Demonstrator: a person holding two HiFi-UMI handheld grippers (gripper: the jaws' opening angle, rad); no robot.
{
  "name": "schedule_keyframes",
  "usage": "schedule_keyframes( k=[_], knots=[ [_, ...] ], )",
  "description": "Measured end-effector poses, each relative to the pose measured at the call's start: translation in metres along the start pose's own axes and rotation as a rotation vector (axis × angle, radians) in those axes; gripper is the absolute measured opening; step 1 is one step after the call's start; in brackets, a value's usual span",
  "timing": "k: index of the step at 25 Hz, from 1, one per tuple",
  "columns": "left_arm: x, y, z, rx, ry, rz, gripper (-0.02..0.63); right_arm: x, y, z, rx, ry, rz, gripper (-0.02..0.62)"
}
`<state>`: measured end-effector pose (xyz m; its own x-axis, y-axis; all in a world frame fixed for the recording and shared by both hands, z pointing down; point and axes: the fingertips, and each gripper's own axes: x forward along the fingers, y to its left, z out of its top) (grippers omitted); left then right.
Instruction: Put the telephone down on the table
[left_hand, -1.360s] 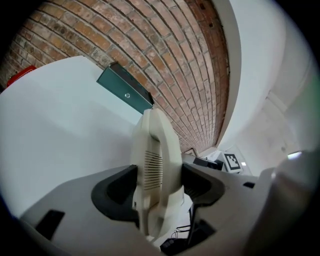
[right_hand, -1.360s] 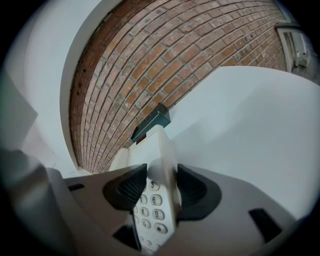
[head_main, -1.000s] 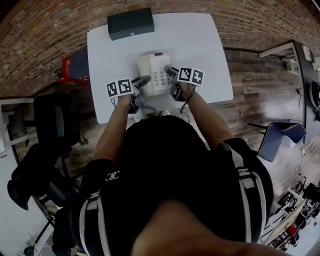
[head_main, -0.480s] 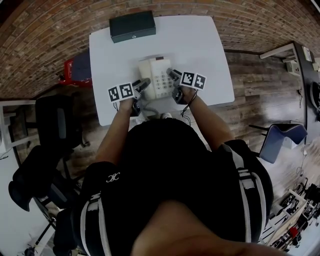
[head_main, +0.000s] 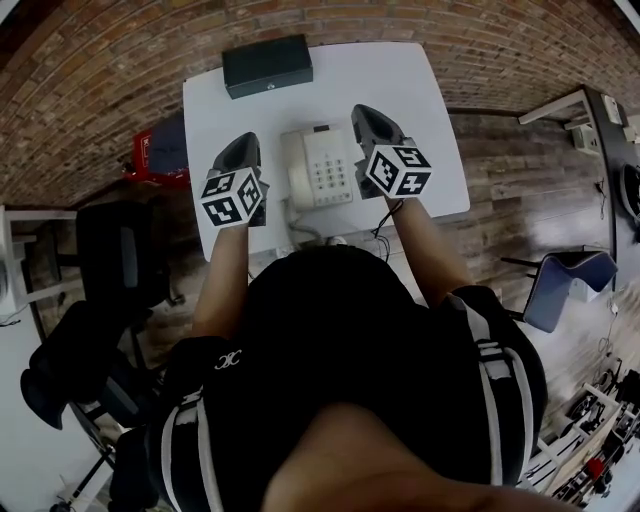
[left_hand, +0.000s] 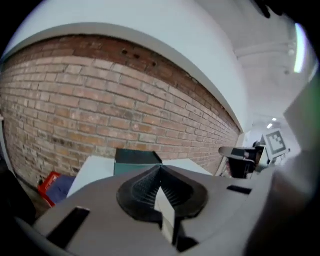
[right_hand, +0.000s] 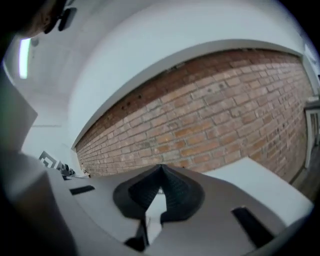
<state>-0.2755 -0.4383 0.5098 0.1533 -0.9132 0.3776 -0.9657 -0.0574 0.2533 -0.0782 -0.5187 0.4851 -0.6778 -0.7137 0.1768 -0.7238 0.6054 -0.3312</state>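
2 grippers hang above the white table (head_main: 420, 90), clear of the phone.

- Left gripper (head_main: 246, 143): jaws pressed fully together, gripping nothing.
- Right gripper (head_main: 362, 113): jaws likewise together, empty.
- Telephone (head_main: 318, 168): lies flat on the table between the 2 grippers, keypad up, touched by neither.
- Dark green box (head_main: 267, 65): on the table straight beyond the left gripper's tips, at the far edge.
- Brick wall (left_hand: 100, 100): ahead of both grippers.
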Motion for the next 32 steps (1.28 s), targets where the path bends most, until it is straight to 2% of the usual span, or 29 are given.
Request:
schedule_keyframes(
  k=[2, 4, 9, 12, 15, 25, 32],
  knots=[
    [-0.01, -0.007, 0.031, 0.06, -0.077, 0.027, 0.003, -0.007, 0.021, 0.044, -0.102, -0.119, 0.004, -0.002],
    [-0.02, -0.015, 0.056, 0.097, -0.139, 0.044, 0.002, -0.016, 0.041, 0.078, -0.162, -0.204, 0.009, -0.002],
    [-0.043, -0.039, 0.1, 0.126, -0.232, 0.04, 0.002, -0.034, 0.067, 0.121, -0.167, -0.304, 0.021, -0.002],
    [-0.053, -0.047, 0.11, 0.139, -0.254, 0.035, 0.002, -0.035, 0.069, 0.117, -0.186, -0.284, 0.004, -0.002],
    [-0.058, -0.05, 0.114, 0.142, -0.258, 0.034, 0.002, -0.033, 0.065, 0.105, -0.128, -0.234, 0.003, -0.002],
    [-0.057, -0.056, 0.107, 0.171, -0.207, 0.022, 0.002, -0.03, 0.07, 0.092, -0.157, -0.197, 0.006, -0.002],
    [-0.051, -0.054, 0.099, 0.163, -0.169, 0.018, 0.002, -0.027, 0.071, 0.088, -0.167, -0.184, 0.016, -0.002]
  ],
)
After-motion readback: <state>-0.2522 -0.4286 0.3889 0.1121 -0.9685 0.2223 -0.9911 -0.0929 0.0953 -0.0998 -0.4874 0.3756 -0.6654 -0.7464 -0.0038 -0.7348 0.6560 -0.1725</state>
